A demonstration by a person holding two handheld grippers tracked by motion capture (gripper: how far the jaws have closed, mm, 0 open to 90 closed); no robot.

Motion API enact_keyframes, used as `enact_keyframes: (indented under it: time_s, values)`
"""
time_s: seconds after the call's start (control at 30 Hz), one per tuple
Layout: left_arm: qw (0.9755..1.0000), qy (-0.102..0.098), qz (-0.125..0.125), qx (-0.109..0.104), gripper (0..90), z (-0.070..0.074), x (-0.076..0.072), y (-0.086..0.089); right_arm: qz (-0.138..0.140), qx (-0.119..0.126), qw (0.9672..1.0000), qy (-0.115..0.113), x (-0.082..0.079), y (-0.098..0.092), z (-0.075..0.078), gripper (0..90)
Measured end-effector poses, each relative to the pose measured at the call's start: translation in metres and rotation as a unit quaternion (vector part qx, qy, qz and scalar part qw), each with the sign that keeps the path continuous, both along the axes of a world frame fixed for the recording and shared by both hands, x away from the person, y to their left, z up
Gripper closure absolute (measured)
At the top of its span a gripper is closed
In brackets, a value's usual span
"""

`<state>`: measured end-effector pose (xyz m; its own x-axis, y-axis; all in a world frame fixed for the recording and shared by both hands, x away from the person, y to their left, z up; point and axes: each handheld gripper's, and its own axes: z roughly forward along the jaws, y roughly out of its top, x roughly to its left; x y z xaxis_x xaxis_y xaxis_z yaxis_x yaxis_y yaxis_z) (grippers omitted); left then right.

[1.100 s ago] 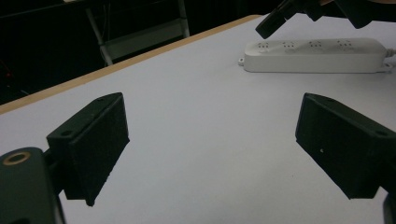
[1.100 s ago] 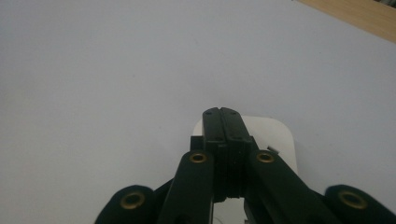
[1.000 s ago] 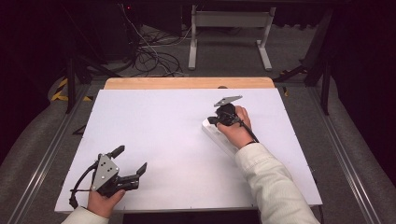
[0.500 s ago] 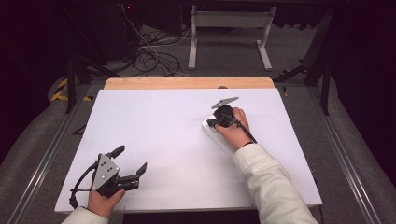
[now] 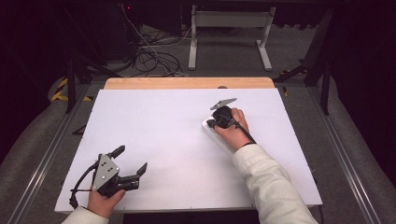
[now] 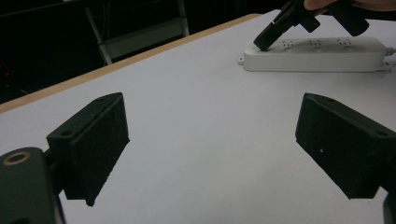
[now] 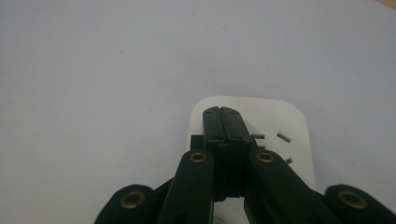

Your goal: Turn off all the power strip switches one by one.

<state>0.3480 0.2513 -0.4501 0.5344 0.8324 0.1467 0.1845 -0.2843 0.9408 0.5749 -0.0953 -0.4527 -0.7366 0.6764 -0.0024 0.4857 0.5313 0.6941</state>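
A: Item one, surroundings. What lay on the white rectangular tabletop (image 5: pixel 154 126)?

B: One white plastic power strip (image 6: pixel 322 55) with rows of socket slots, lying flat on the right half, well apart from the left gripper (image 5: pixel 130 161). A bare wooden edge strip (image 5: pixel 187 83) ran along the far side of the tabletop. Beyond it stood a grey metal stand (image 5: pixel 229 28) on the floor, beside a tangle of dark cables (image 5: pixel 154 58).

A: Anything standing in the way?

B: Nothing between the two grippers; open white surface separated them. The person's right hand (image 5: pixel 233 133) and pale sleeve (image 5: pixel 271 186) covered most of the strip in the high view.

A: Item two, containers?

B: The strip's sockets; every slot seen was unfilled.

A: Jaws?

B: Right gripper (image 7: pixel 224 114): jaws pressed together, pinching nothing, tips resting on the strip's top face near its end. Left gripper: jaws spread wide over bare tabletop, nothing between them, held near the front-left corner.
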Motion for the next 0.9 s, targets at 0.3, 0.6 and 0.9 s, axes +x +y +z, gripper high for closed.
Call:
enact_keyframes:
  time_s: [0.3, 0.6, 0.9]
  values:
    - [1.0, 0.002, -0.001, 0.001, 10.2, -0.0002, -0.0001, -0.0002, -0.005, -0.001, 1.0, 0.008, -0.0005, -0.0007, 0.0006, 90.0]
    - [1.0, 0.002, -0.001, 0.001, 10.2, -0.0003, 0.0004, -0.0007, -0.006, -0.02, 0.9998, 0.002, -0.002, 0.0034, 0.0018, 90.0]
    - [1.0, 0.002, 0.0, 0.001, 10.2, -0.0001, 0.0, -0.0002, 0.0, -0.024, 0.9997, 0.002, -0.001, 0.0035, 0.0025, 90.0]
